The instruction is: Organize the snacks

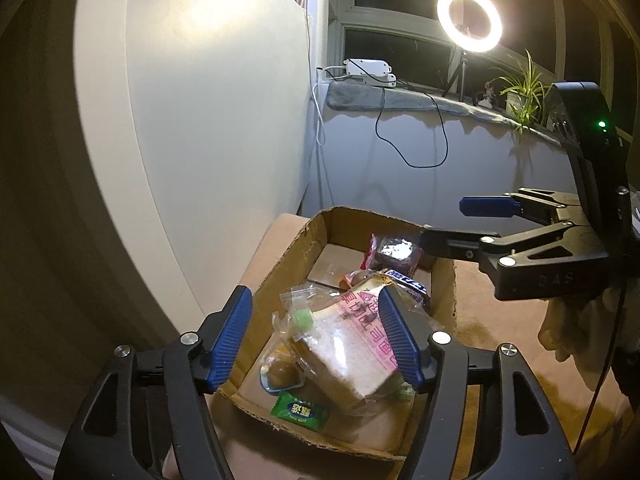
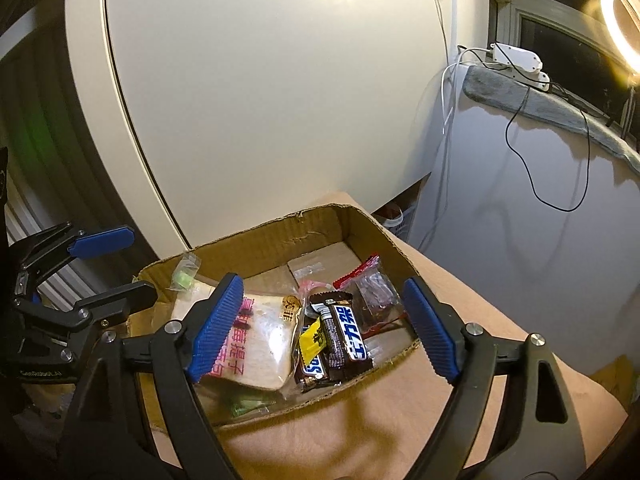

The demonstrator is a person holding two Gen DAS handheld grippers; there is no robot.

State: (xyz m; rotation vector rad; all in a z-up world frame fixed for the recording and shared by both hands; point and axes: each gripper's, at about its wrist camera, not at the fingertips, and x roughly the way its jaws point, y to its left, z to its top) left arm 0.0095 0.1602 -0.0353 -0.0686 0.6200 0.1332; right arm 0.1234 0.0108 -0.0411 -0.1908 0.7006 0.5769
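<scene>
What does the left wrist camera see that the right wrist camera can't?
Only the left wrist view shows the whole ring light, a potted plant and a green candy packet. Only the right wrist view shows the Snickers bars face on and a yellow candy. Both show the cardboard box, the bagged bread slice and both grippers, left and right, jaws open, holding nothing.

Pink Chinese print on the bread bag (image 2: 256, 336); "DAS" on the right claw (image 1: 472, 224).

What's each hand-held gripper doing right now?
Left hand-held gripper: open, holding nothing, over the box.
Right hand-held gripper: open, holding nothing.
</scene>
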